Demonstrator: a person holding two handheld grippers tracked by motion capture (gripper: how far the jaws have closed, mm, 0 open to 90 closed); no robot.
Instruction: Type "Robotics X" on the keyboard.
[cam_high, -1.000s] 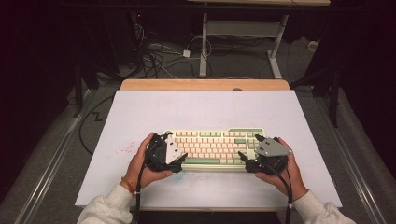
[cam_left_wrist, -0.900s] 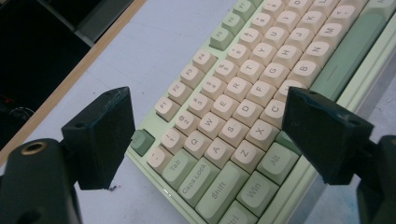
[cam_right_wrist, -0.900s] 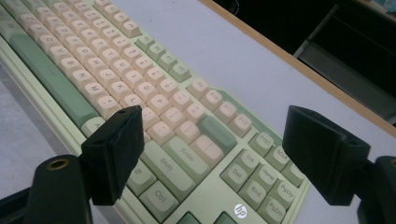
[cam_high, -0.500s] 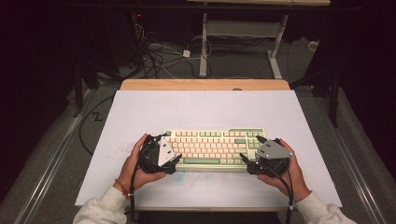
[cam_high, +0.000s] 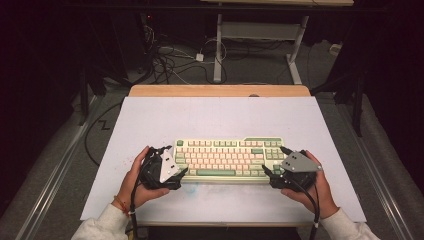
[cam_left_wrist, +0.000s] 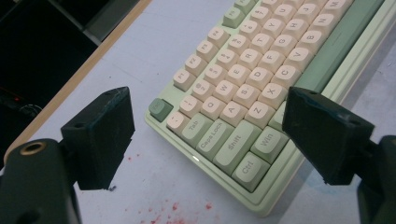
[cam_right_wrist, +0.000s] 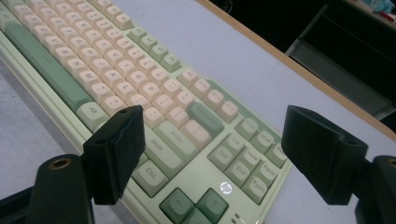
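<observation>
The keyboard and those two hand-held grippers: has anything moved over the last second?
The keyboard has slid a little toward the person, with the left hand-held gripper and the right hand-held gripper coming back with it, one at each end. Both grippers' jaws stand open astride the keyboard's ends, which suggests nothing was let go. The white mat stayed where it was.
</observation>
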